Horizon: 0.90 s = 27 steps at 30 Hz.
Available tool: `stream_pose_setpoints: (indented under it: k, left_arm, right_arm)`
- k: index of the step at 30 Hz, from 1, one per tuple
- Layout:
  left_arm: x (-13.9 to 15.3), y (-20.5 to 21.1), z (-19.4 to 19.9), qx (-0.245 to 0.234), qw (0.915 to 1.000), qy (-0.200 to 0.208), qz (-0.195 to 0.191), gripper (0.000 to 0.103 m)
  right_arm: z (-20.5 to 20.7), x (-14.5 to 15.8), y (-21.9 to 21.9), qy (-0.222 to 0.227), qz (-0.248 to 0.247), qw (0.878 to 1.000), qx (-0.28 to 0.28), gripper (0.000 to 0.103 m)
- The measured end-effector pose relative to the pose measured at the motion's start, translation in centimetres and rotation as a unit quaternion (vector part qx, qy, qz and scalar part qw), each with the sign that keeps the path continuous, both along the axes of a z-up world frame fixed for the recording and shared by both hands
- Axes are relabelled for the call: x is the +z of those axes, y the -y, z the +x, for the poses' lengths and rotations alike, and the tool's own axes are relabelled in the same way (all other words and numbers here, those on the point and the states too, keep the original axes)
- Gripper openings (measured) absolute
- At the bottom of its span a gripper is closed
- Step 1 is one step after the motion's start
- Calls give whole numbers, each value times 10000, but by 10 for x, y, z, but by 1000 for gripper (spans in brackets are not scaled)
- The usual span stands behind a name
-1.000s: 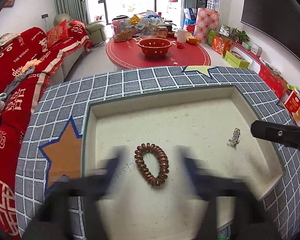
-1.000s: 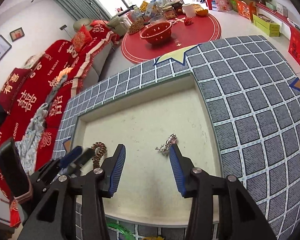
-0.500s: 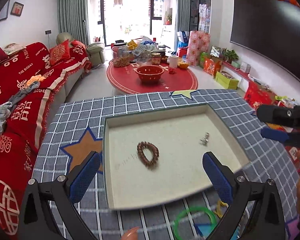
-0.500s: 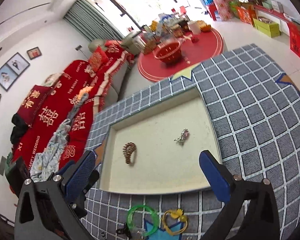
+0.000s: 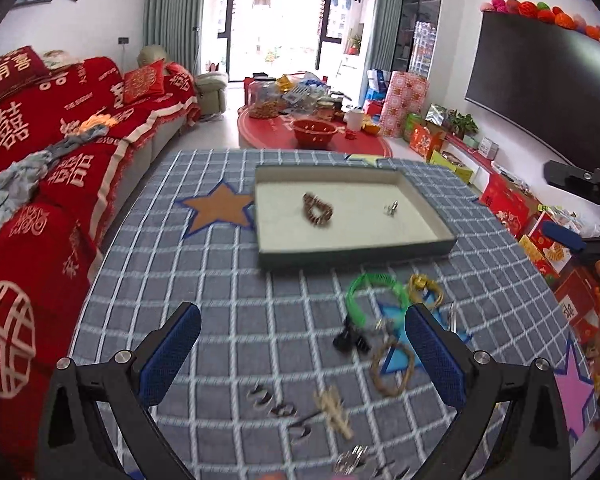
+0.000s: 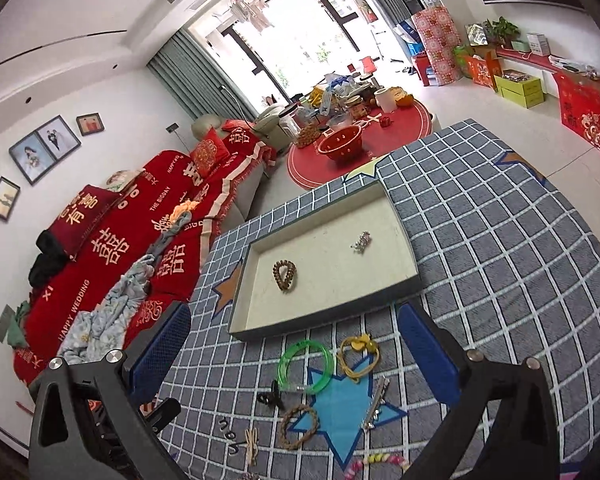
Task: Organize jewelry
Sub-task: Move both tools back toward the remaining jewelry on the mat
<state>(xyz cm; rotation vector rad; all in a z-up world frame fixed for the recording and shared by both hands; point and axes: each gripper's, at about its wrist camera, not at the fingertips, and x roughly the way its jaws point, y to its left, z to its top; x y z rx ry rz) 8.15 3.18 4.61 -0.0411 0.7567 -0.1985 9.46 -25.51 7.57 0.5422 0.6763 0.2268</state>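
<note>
Two wide-apart, empty tools hung back; the right tool was nearer the green plastic ring at twelve o'clock.

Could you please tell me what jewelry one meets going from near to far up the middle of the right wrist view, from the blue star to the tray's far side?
Brown braided bracelet → green bangle → tray's near wall → brown bead bracelet → silver trinket.
</note>
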Motion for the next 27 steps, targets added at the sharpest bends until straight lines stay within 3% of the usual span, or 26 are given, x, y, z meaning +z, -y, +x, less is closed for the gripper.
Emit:
stream_pose_setpoints:
  k: [5,16,20,27]
  left_arm:
    - [-29,-21,-30,99,9990,-334,271,103]
    - [-66,-42,-52,381,9950,-859,330,103]
    - [-70,-41,-43,420,9941,-966,239,103]
    - [-74,-15,-33,41,9931,-1154,188,103]
  right_arm:
    - [-39,-18,-7,-231,-335,9992,41,103]
    - [-100,-106,-9,-1381,-1093,9842,-170,103]
    - [-101,-120,-5,-1520,-1136,9816,-221,103]
    - [-91,-119,-18,-1549,-1479,9768,-69,103]
